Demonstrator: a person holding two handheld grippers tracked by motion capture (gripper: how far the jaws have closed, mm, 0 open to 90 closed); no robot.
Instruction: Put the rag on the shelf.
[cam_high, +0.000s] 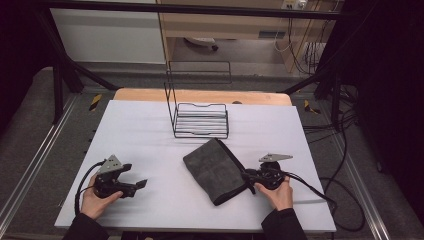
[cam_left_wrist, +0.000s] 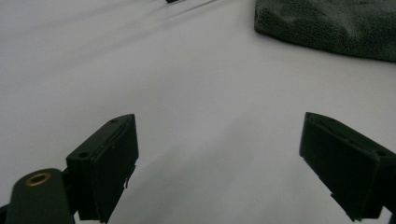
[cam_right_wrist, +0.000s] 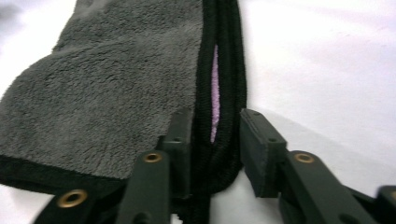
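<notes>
A white table (cam_high: 150, 135) carries a black wire rack (cam_high: 200, 117) at its far middle and a folded grey towel (cam_high: 215, 170) nearer the person, right of centre. The right gripper (cam_high: 248, 176) sits at the towel's right corner, its jaws straddling the black-bound edge (cam_right_wrist: 219, 116); whether they press it cannot be told. The left gripper (cam_high: 135, 182) rests well apart, jaws spread wide and empty.

Towel (cam_high: 215, 170): grey fluffy cloth. Rack (cam_high: 201, 120): thin black wire. Table cover (cam_high: 150, 145): smooth, matt.
</notes>
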